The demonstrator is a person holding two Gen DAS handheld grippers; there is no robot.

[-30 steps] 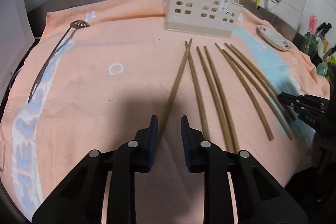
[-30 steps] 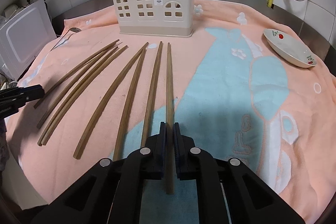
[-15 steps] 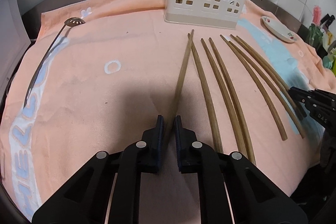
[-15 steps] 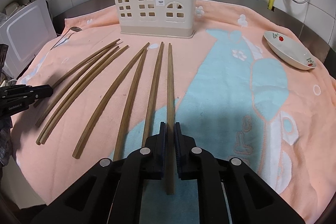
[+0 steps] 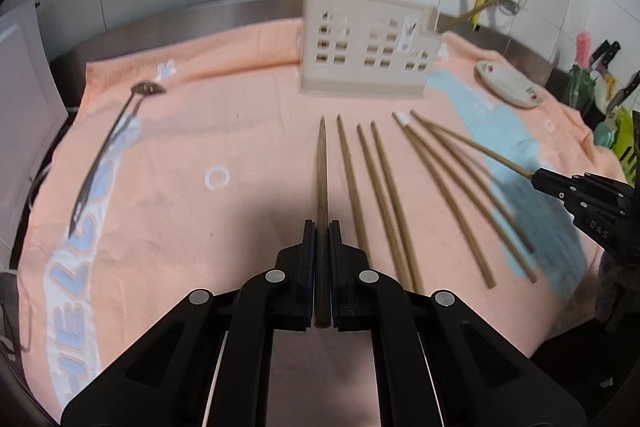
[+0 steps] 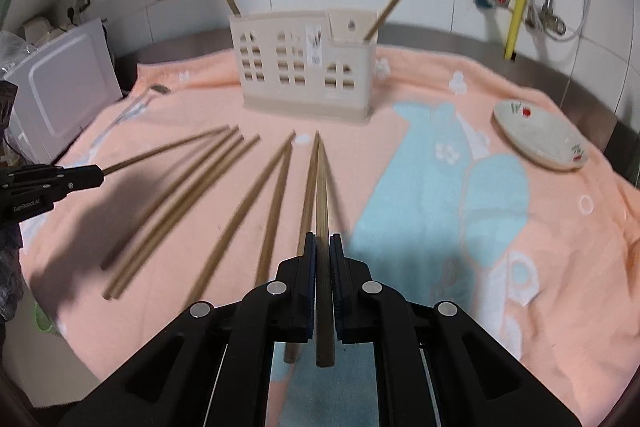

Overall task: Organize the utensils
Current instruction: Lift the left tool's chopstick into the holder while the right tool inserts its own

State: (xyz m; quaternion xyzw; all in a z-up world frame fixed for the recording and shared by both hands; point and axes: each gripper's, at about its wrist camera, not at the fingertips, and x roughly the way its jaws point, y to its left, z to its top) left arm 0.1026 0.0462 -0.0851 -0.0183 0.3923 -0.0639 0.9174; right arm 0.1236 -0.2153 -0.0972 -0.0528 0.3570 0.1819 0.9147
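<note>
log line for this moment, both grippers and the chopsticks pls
left gripper: shut on chopstick | right gripper: shut on chopstick | holder: two chopsticks in

The left gripper (image 5: 322,227) points forward and downward, and its jaws, which have just been closing, now clamp a chopstick (image 5: 321,163) between the blue pads (image 5: 308,259), with the stick running straight ahead along the finger line. The right gripper (image 6: 322,239) holds the same forward-down pose, its jaws pressed together on a second chopstick (image 6: 321,195) whose butt end projects behind the pads. Each gripper appears at the edge of the other's wrist view, its stick angled inward.
</note>
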